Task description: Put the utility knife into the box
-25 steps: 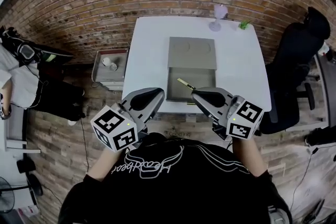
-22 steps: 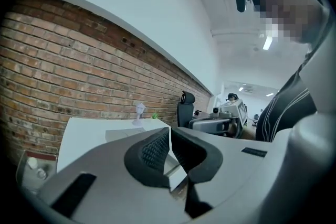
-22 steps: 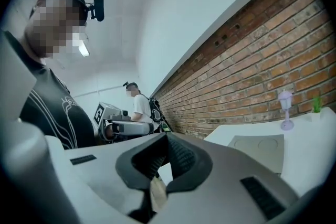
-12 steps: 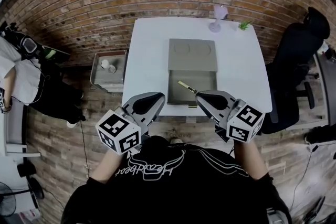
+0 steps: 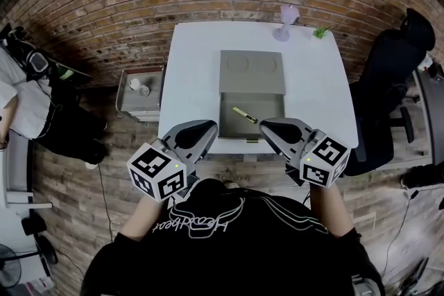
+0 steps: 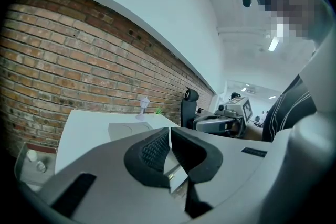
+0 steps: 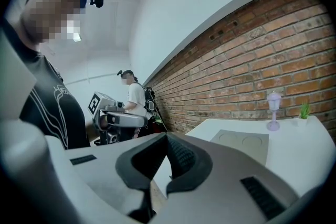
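Note:
A slim yellowish utility knife [image 5: 244, 115] lies inside the open grey box [image 5: 227, 125] at the near edge of the white table [image 5: 194, 73]. The box's lid [image 5: 252, 71] lies folded back flat behind it. My left gripper [image 5: 200, 132] hangs in front of the table's near edge, left of the box, jaws shut and empty. On the other side my right gripper [image 5: 269, 129] is held level with it, just off the box's near right corner, also shut with nothing in it. In the gripper views both jaw pairs [image 6: 169, 150] [image 7: 166, 155] are pressed together.
A pale lilac lamp-like ornament [image 5: 286, 21] and a small green plant [image 5: 322, 32] stand at the table's far edge by the brick wall. A small cart [image 5: 141, 89] sits left of the table, a black office chair [image 5: 388, 90] right. Another person [image 7: 132, 105] stands off to the left.
The knife, earlier sticking up at the right gripper's tip over the box, now lies in the box. Both grippers have shifted slightly; the right one is clear of the knife.

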